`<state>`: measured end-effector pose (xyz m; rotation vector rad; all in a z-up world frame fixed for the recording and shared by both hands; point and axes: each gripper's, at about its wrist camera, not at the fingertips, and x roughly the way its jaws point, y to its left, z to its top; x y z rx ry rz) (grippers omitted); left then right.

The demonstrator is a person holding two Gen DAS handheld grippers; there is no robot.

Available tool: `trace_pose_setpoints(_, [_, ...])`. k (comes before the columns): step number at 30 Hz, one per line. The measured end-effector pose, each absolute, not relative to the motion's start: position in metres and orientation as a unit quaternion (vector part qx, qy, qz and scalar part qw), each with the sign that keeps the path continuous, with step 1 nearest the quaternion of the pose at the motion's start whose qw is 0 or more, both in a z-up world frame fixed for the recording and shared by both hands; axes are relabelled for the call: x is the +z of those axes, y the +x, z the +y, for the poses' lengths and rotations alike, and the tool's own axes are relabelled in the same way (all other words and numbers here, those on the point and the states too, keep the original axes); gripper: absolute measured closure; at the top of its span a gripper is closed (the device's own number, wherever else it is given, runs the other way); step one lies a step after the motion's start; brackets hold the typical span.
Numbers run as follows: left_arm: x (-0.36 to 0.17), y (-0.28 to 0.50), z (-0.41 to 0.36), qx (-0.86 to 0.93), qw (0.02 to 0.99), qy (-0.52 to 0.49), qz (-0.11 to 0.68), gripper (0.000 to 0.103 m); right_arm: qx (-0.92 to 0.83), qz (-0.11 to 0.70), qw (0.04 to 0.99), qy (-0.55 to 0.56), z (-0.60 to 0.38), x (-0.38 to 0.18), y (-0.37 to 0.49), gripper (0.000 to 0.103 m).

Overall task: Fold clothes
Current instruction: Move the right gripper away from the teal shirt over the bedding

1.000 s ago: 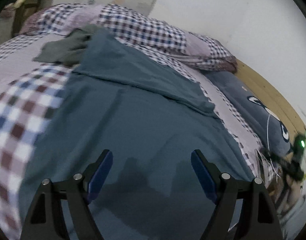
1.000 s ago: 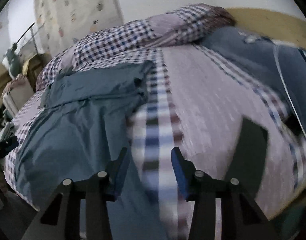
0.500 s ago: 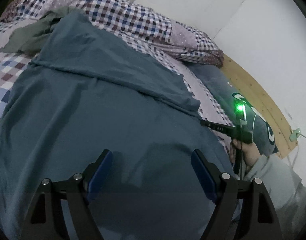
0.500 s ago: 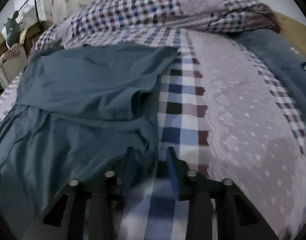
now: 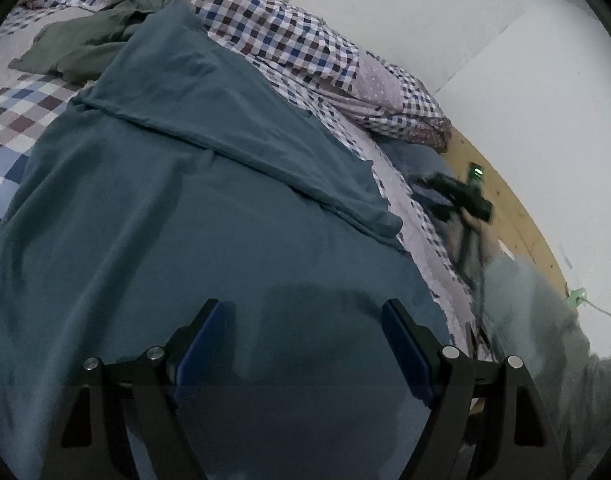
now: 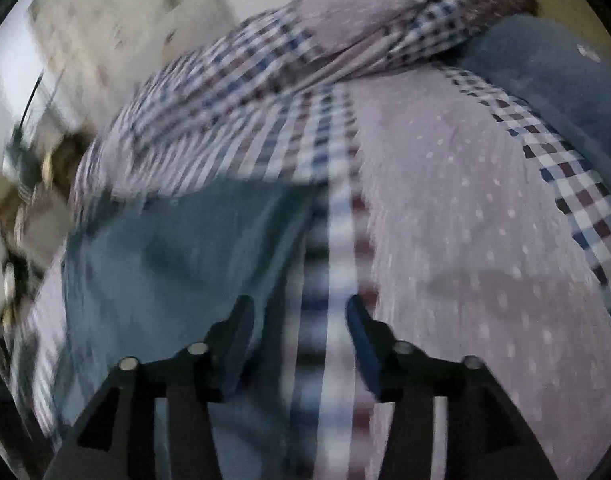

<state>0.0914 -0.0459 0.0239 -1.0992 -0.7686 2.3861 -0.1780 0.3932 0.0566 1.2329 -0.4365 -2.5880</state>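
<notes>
A teal garment [image 5: 185, 220] lies spread on the bed, with one part folded over across its upper half [image 5: 233, 120]. My left gripper [image 5: 301, 308] hovers over its lower part, jaws wide open and nothing between them. In the blurred right wrist view, my right gripper [image 6: 297, 302] is over the checked sheet just beside the teal garment's edge [image 6: 177, 248]. Its jaws are opening and hold nothing. In the left wrist view a person's hand [image 5: 471, 222] carries that right tool beyond the garment's right edge.
An olive-green garment [image 5: 85, 40] lies crumpled at the far left of the bed. A bunched checked quilt [image 5: 305, 52] runs along the back. A blue pillow [image 6: 545, 72] and a wooden headboard [image 5: 513, 208] lie to the right. Furniture stands blurred at left [image 6: 21, 184].
My right gripper shut at the teal garment's edge half a second ago and now stands apart, having swept sideways. The left view has shifted slightly over the garment.
</notes>
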Motion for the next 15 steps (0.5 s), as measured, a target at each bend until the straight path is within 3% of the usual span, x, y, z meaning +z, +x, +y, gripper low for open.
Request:
trace_pose_setpoints(7, [0.021,0.081,-0.051,0.852,0.203,-0.386,-0.288,0.019,-0.813,-0.314,0.125,0.475,0.414,0.018,-0.298,0.048])
trace_pose_setpoints(13, [0.020,0.074,-0.053,0.850,0.200,-0.383,-0.300,0.019,-0.803,-0.307,0.118,0.498,0.399,-0.001,-0.350,0.050])
trace_pose_setpoints(14, [0.020,0.074,-0.053,0.850,0.200,-0.382,-0.302,0.019,-0.803,-0.302,0.125,0.498,0.395,0.000,-0.357,0.062])
trace_pose_setpoints(15, [0.020,0.074,-0.054,0.850,0.200,-0.382,-0.302,0.019,-0.803,-0.289,0.142,0.502,0.387,0.002,-0.364,0.102])
